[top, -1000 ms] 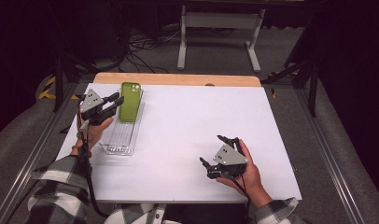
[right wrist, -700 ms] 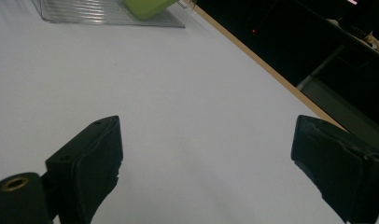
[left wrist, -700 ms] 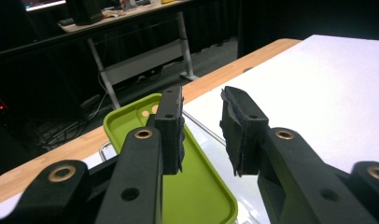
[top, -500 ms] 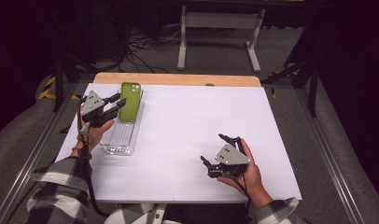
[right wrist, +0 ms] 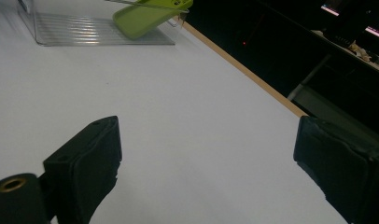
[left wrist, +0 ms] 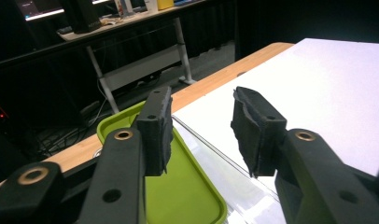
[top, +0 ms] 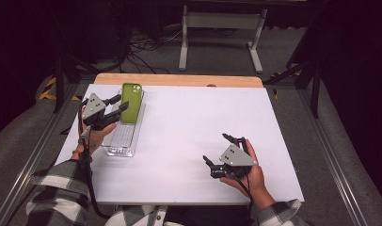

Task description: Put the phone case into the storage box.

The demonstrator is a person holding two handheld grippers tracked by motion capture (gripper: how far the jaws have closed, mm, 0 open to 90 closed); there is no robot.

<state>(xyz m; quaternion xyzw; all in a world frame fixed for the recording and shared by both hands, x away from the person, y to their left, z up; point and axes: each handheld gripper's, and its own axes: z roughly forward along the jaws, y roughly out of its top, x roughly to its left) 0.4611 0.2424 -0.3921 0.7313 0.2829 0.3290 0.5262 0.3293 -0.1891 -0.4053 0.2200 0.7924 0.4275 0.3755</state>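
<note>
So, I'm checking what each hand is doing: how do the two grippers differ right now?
The left gripper hovers at the green phone leaning on the clear tray, its jaws just opening, nothing between them. The right gripper sits over bare white table, jaws much wider. Both are black, two-jawed and empty.

My left gripper (top: pixel 116 106) is up at the far left, jaws pointing away from me and a little to the right; they have just been opening, nothing pinched between them. My right gripper (top: pixel 224 150) sits low at the near right, cradled in my hand, jaws spread wide and empty. Both forearms wear checked sleeves.
</note>
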